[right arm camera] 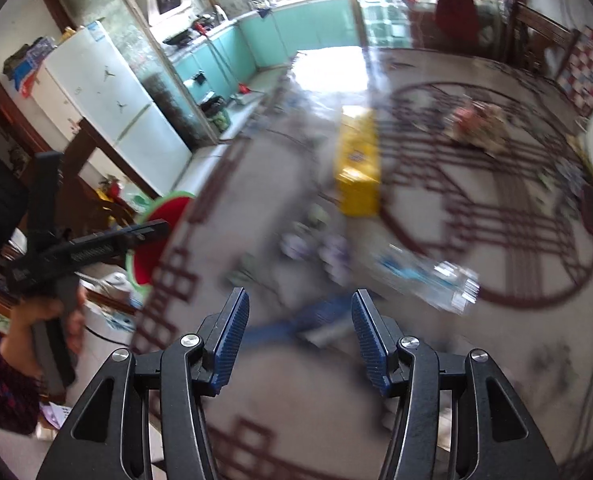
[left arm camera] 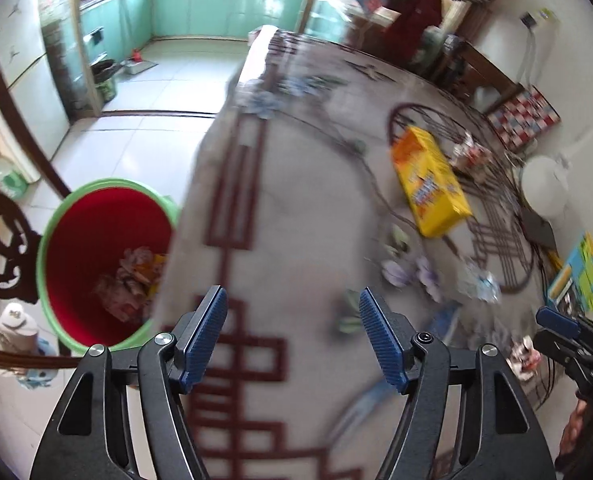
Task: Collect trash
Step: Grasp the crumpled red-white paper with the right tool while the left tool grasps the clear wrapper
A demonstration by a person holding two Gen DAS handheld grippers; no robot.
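Both tools empty right now. Left tool (left arm camera: 292, 340) spread wide with nothing between the blue pads, hanging over the bench (left arm camera: 296, 208) edge just beside the bin (left arm camera: 52, 240). Right tool (right arm camera: 300, 340) also parted, nothing gripped, pointed down at the patterned bench top.

Looks like the between-pickups step, so probably best to choose one piece and commit. Plenty left on the bench: yellow snack box (left arm camera: 428, 180) lying flat near the middle, crumpled clear plastic wrapper (right arm camera: 448, 284) just ahead and to the right of the right tool, a small wrapper pile (left arm camera: 470, 154) beyond the box, another scrap (left arm camera: 524, 356) near the right edge. Something blue and flat (right arm camera: 316, 320) right under the right tool, too blurred to name.

Wrapper seems the easy grab for the right tool: come down straight, straddle the crinkled bulk, pinch the middle rather than a loose corner. Box likely needs jaws across its narrow side.

Bin: green rim, red inside, sitting on the floor beside the bench, already holding crumpled paper and wrappers at the bottom, lots of room left.
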